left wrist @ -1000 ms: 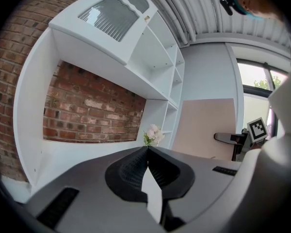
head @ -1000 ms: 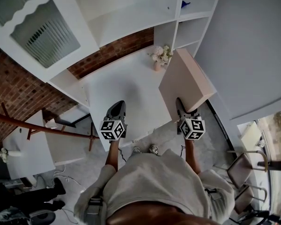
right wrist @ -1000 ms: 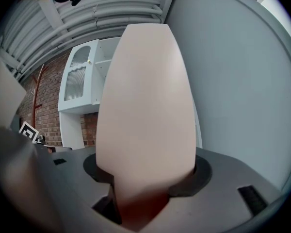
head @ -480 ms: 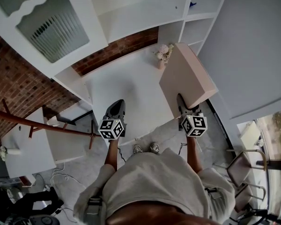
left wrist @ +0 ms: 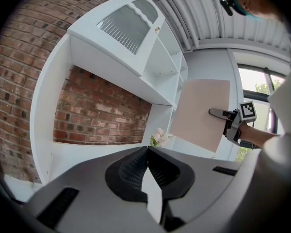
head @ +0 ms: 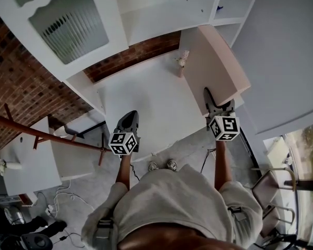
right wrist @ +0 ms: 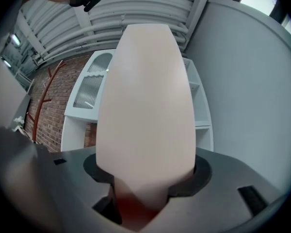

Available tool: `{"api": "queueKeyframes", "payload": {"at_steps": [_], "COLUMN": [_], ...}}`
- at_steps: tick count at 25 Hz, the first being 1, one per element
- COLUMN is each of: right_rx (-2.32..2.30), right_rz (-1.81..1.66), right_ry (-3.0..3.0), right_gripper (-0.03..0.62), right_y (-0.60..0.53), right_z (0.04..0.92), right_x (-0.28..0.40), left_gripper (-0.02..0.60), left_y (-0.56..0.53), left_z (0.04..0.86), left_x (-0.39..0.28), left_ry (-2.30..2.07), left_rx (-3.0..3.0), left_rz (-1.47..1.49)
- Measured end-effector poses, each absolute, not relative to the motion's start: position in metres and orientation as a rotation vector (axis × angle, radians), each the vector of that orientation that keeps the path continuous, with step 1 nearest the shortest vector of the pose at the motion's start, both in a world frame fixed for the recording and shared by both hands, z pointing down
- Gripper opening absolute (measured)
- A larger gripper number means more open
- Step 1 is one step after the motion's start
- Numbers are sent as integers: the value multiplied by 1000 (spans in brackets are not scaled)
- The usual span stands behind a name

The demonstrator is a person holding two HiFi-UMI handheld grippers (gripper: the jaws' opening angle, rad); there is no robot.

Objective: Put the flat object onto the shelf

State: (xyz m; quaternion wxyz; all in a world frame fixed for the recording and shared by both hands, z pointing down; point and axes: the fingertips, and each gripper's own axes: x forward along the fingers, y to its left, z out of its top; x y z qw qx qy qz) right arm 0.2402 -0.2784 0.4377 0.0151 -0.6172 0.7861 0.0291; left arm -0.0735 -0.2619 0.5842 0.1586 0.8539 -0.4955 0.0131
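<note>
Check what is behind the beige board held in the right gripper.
The white shelf unit stands there; a small flower vase peeks past the left edge of the board. The lower compartments behind it are covered.

Pink board (right wrist: 145, 106) blocks most of the white shelf unit (right wrist: 200, 111) behind it and half-covers the flowers (head: 182, 61). The blue speck (head: 219, 8) above it is too tiny to identify.

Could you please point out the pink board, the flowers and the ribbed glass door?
pink board (head: 216, 69): head view, middle of its face.
flowers (left wrist: 157, 137): left gripper view, the blossoms.
ribbed glass door (head: 73, 27): head view, its pane.
</note>
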Motion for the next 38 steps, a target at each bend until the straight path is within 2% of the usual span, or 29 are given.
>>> {"api": "queueKeyframes", "payload": {"at_steps": [14, 30, 38], "right_rx": [-1979, -2047, -1942], "right_rz": [793, 2350, 2509], "right_ry": [2526, 2300, 2291], "right_gripper": [287, 287, 287], "right_y": [-295, -324, -349], "right_z": [334, 321, 319], "right_x": [215, 175, 160], "left_gripper": [15, 15, 15], "left_y": [-263, -256, -255], "left_z": [580, 581, 582], "left_x": [-87, -106, -118], "left_ry": [-1424, -1472, -1507], "left_rx": [2439, 2404, 2380], "left_rz": [-5, -24, -29]}}
